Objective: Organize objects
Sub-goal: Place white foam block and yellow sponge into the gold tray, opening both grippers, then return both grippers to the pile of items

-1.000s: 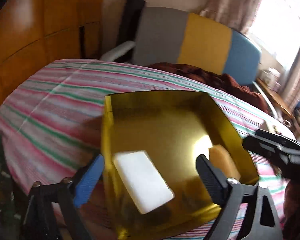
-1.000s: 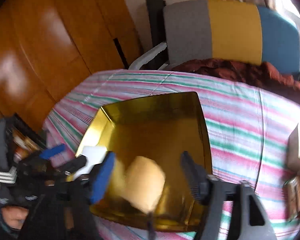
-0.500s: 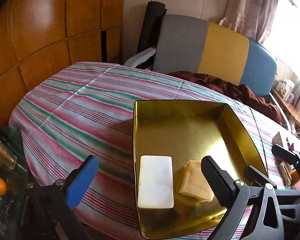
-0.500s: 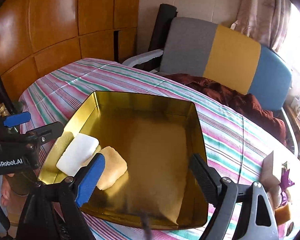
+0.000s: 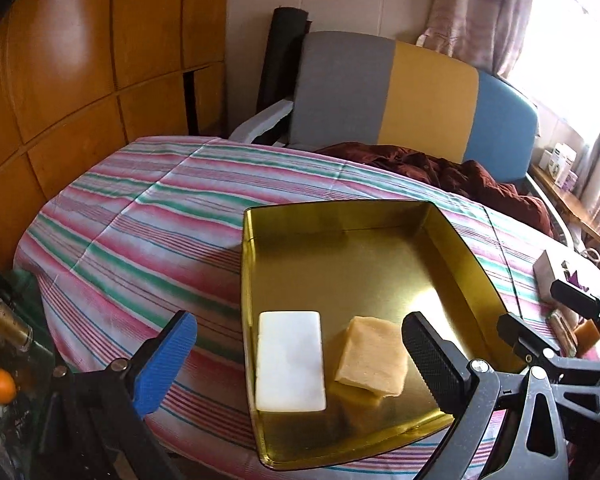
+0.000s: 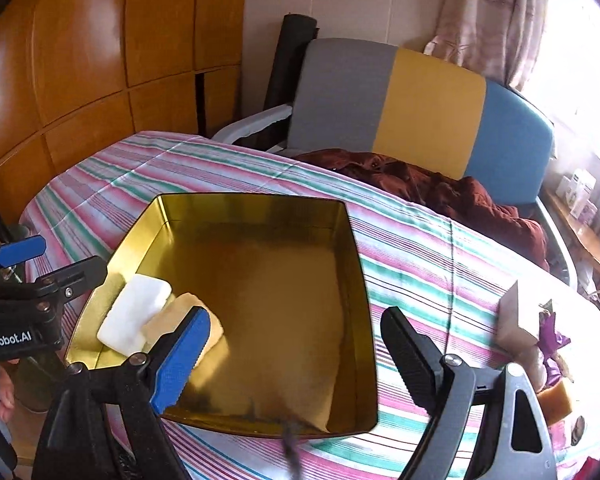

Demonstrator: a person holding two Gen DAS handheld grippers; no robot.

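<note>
A white soap bar and a tan bar were seen side by side at the gold tin's near-left wall, the tin's remaining floor bare, on the striped table. Both the left hand-held gripper and the right hand-held gripper were held wide apart, gripping nothing.

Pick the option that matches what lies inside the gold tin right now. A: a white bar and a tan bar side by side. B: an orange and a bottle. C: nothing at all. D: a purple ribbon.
A: the gold tin holds a white bar and a tan bar near one wall, nothing else.
</note>
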